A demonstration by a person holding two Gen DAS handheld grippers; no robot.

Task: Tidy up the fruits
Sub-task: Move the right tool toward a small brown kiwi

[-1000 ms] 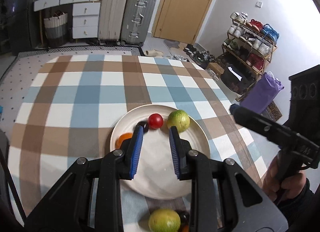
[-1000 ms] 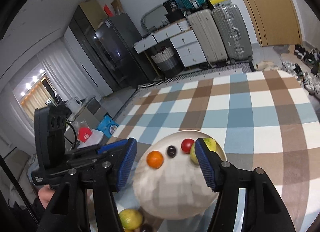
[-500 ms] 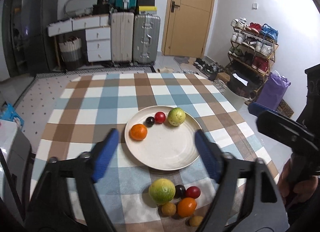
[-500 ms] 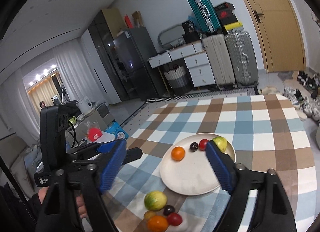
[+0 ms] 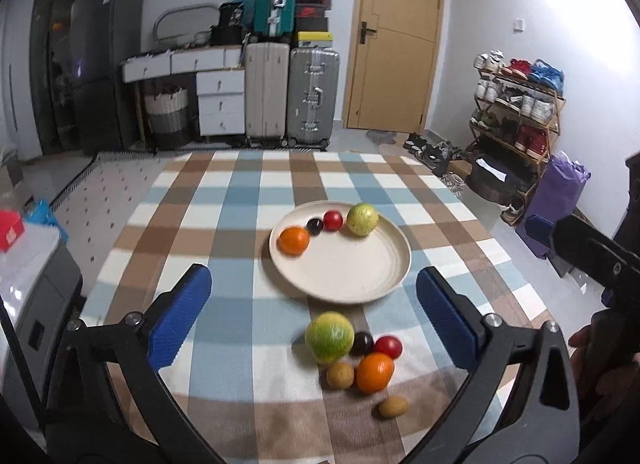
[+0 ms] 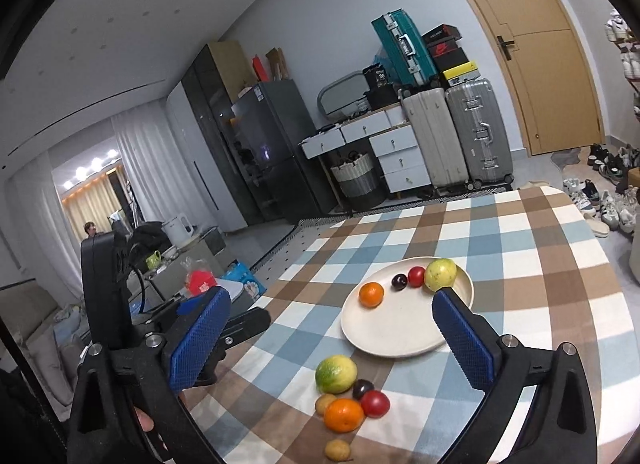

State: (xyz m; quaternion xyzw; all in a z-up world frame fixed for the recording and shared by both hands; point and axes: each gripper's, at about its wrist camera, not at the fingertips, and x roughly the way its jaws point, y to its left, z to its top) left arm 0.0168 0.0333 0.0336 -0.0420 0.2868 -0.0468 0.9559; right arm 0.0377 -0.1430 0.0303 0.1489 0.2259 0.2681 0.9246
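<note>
Blue knurled pads are sitting spread wide on my left gripper (image 5: 314, 314), pinching nothing above the checked tablecloth (image 5: 240, 192). Round cream plate (image 5: 352, 284) is carrying a glossy orange (image 5: 294, 240), dark plum (image 5: 315, 225), red tomato (image 5: 333, 220) and green guava (image 5: 362, 219). I am holding my right gripper (image 6: 332, 334) equally wide, over loose fruits (image 6: 346, 396) lying near the plate.

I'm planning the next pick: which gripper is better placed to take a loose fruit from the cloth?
Probably left. The left gripper is open with the loose green fruit just below its gap; the right gripper, also open, looks similarly near.
</note>
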